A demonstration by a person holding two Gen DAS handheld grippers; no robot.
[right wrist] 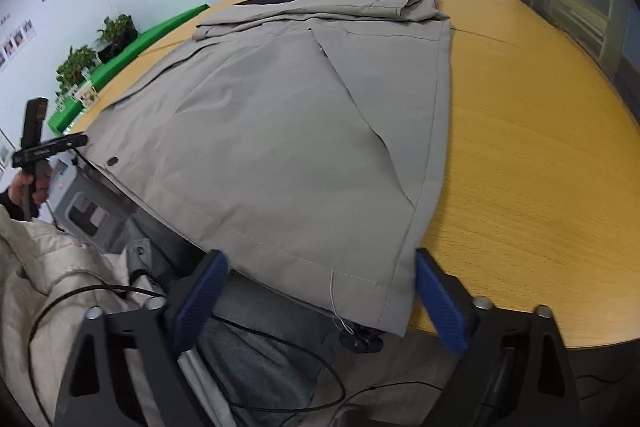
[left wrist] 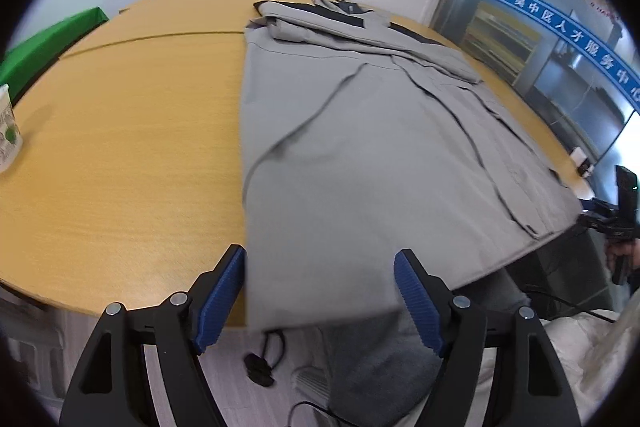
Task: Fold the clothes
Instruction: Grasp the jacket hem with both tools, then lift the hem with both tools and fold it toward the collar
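Jacket (left wrist: 360, 155) hem lies between open left gripper (left wrist: 320, 297) fingers, ungrasped.

One grey fabric jacket with black shoulder panels (left wrist: 360, 147) lies on the single yellow wooden table (left wrist: 120, 147), its hem hanging over the near edge. One black drawstring toggle (left wrist: 260, 367) dangles below that hem, and one dark round snap button (right wrist: 113, 161) sits near the jacket's hem edge. One white paper cup with green print (left wrist: 8, 131) stands on the table, well apart from the jacket. Two potted green plants (right wrist: 76, 65) (right wrist: 116, 29) stand beyond the table's far side. Two black two-finger grippers with blue ribbed pads are present: the left gripper (left wrist: 320, 301) and the right gripper (right wrist: 320, 301), each with two fingers spread apart at the jacket's hem.
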